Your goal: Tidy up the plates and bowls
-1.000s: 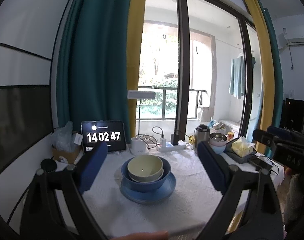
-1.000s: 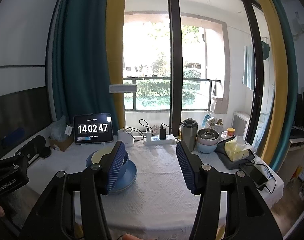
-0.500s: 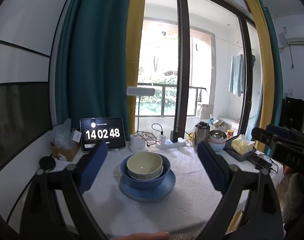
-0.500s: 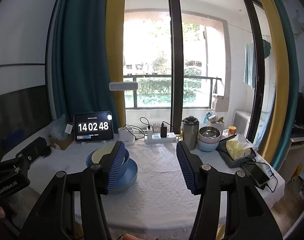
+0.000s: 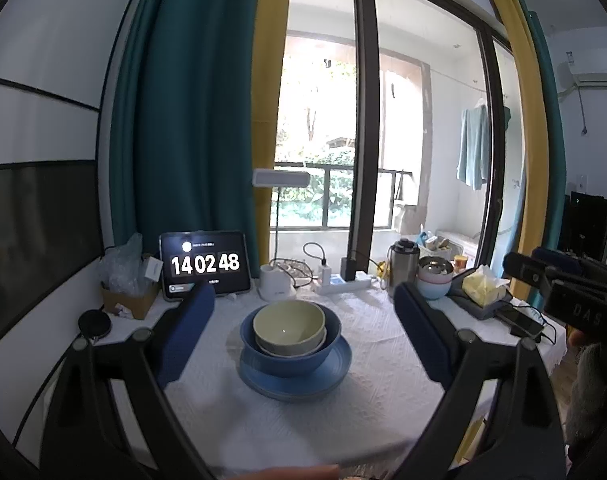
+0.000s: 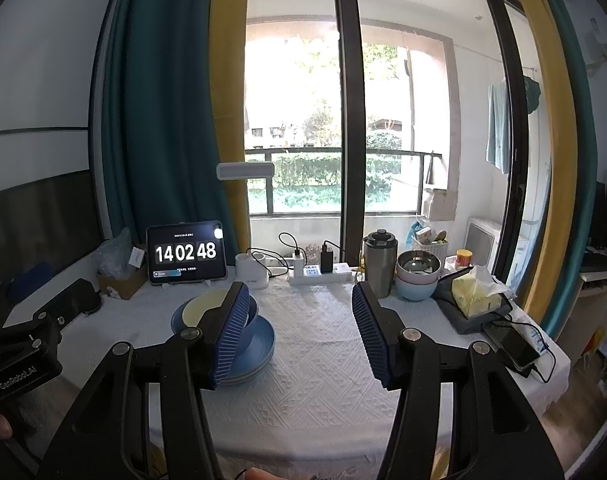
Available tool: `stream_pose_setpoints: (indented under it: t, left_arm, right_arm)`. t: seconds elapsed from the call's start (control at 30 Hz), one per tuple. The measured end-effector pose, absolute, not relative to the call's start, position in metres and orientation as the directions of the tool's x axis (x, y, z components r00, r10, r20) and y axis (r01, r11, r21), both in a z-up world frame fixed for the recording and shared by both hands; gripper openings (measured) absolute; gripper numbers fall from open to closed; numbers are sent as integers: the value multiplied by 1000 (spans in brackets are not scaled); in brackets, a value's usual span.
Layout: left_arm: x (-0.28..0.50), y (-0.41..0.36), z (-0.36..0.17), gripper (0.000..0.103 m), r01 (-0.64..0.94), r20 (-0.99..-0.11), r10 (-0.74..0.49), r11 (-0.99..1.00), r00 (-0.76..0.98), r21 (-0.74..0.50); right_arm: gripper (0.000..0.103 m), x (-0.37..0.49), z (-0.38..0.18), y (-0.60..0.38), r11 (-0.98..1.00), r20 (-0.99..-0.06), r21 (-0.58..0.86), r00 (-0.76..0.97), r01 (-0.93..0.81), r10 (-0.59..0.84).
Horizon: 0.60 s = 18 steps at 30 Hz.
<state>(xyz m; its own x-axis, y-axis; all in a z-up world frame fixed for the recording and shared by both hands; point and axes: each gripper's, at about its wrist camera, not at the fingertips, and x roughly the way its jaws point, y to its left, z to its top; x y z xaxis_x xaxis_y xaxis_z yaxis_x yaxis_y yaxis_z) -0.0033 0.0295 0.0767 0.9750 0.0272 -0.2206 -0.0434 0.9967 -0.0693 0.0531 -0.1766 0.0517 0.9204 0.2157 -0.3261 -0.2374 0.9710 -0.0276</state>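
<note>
The surface with the bumpy white cloth (image 5: 367, 364) holds one stack near its middle. At the bottom is a flat round blue plate (image 5: 335, 364). On it sits a big deep blue bowl (image 5: 327, 332), with a small pale yellow-green bowl (image 5: 289, 320) inside. The left tool (image 5: 303, 320) is wide open, holds nothing, and the stack sits straight ahead between its fingers. The right tool (image 6: 301, 328) is open and empty too; the stack lies off to its left. I think the left one is better placed.
</note>
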Motion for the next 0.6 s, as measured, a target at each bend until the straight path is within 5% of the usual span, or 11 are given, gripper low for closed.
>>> stream_pose_setpoints:
  t: [0.6]
  left_arm:
    - [-1,30,73,92,-43,-232,27,997,972,-66]
  right_arm:
    - [57,55,51,-180,972,-328,-23,920,-234,214]
